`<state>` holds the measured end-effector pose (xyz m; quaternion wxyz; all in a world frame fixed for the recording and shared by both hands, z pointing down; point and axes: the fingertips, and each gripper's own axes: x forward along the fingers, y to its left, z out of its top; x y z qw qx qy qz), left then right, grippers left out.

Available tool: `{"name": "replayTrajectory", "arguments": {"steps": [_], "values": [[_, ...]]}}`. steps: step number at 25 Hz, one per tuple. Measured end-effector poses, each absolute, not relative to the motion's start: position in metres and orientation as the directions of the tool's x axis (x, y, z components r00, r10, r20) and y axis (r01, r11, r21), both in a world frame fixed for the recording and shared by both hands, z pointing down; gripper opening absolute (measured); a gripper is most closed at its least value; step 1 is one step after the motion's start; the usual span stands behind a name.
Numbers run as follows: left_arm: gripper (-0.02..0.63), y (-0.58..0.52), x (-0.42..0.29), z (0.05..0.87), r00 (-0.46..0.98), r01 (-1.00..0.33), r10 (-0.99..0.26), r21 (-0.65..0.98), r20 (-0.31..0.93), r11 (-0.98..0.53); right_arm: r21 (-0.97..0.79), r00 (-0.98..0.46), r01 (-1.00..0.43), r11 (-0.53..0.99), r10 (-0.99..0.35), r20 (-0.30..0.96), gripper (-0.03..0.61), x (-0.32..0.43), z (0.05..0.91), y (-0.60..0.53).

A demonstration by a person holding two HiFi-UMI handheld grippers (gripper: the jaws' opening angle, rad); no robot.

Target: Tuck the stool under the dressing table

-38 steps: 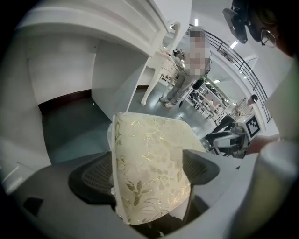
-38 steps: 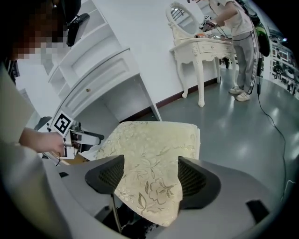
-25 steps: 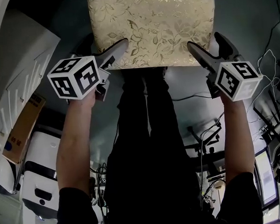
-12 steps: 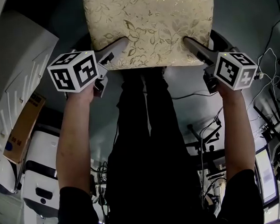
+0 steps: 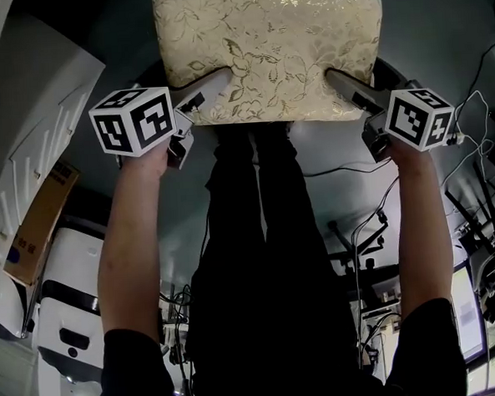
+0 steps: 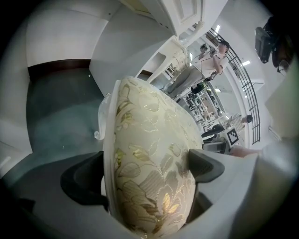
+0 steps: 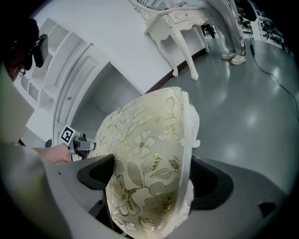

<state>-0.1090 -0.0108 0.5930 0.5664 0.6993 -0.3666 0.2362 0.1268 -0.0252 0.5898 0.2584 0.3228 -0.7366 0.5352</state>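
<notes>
Straddling the cream stool with its gold-leaf brocade cushion, both of my tools sit on its near edge, which lies at twelve o'clock in the head view, just past my dark trouser legs. My left gripper takes the near corner at about ten o'clock and my right gripper the one at about two o'clock, each pointing down and away from me.

In the left gripper view the padded side of the cushion fills the gap. One dark pad sits at nine o'clock beside the white seat base, the other at three o'clock right by the brocade. The right gripper view shows much the same, mirrored.

Both pairs of fingers are released, not clenched. The jaws have just been spreading wider and stand far apart with the cushion between them.

Glossy grey floor spreads beyond the stool. The white dressing table with curved carved legs shows at twelve o'clock in the right gripper view. It is well apart from the stool, which is not under it.
</notes>
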Motion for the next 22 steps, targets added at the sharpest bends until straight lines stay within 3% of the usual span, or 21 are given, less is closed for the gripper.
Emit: {"name": "replayTrajectory", "arguments": {"steps": [6,22], "values": [[0.561,-0.0107,-0.1068,0.5958,0.637,-0.766,-0.226,0.637,0.737,-0.086,-0.661,-0.69,-0.717,0.223,-0.089,0.718,0.494,0.1228,0.5959,-0.0254],[0.561,-0.0078,-0.1055,0.5873,0.556,-0.822,-0.262,0.569,0.789,-0.031,-0.649,-0.682,-0.721,0.241,-0.08,0.727,0.505,0.1177,0.5946,-0.0307]]}}
